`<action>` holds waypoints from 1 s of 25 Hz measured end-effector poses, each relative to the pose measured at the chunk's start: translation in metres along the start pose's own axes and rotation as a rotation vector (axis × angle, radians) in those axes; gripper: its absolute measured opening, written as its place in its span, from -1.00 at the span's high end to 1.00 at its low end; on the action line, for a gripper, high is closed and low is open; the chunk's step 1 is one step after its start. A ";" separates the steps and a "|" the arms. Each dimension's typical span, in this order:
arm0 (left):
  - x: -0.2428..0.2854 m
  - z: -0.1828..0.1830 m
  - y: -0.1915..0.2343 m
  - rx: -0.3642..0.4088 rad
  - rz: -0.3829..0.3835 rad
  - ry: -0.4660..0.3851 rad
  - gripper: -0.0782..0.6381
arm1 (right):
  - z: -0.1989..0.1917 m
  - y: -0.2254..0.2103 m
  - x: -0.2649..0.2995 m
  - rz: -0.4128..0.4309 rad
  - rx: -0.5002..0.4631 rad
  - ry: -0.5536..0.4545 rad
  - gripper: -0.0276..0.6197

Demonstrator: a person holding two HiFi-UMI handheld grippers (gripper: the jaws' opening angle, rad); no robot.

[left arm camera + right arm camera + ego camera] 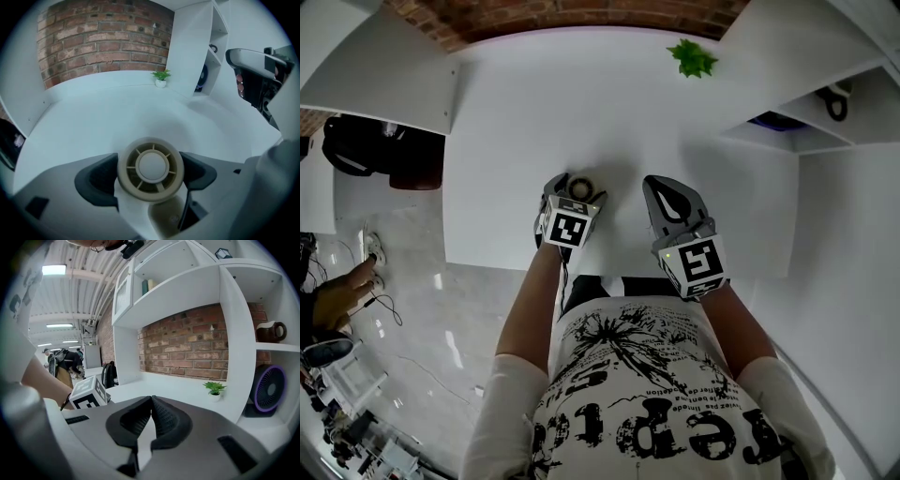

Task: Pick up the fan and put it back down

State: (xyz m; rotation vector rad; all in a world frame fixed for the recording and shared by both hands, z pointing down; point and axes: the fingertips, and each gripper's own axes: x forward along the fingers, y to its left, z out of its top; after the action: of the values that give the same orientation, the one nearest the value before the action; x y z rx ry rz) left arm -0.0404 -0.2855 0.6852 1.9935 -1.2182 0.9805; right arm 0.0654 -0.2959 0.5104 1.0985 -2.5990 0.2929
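Fan (151, 168): beige, round, between the left claw's 2 jaws, over the table's (581, 103) near part.
Left claw (577, 190): clamped on the fan's sides.
Right claw (151, 405): jaws together, empty.

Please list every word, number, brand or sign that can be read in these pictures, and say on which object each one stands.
No text reads with certainty.
Shirt: large black letters, warped and turned away; not legible.
Left gripper and right gripper: their cubes show only square black-and-white markers, no words.
Fan: no label visible.
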 end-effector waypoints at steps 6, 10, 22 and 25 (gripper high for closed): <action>-0.001 -0.001 0.004 -0.011 0.027 -0.021 -0.30 | -0.004 0.001 -0.001 -0.026 0.008 0.006 0.87; -0.004 -0.004 0.003 0.025 0.013 0.007 -0.30 | 0.000 0.008 -0.002 -0.036 -0.002 0.007 0.87; -0.057 0.019 -0.010 0.080 -0.056 -0.132 -0.30 | 0.025 0.034 -0.029 -0.108 -0.045 -0.047 0.87; -0.082 0.032 -0.006 0.103 -0.047 -0.197 -0.30 | 0.035 0.043 -0.038 -0.134 -0.051 -0.070 0.87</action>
State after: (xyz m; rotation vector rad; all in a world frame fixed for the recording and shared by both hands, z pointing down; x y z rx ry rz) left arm -0.0506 -0.2701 0.5986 2.2325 -1.2396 0.8550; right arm 0.0526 -0.2523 0.4612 1.2793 -2.5615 0.1593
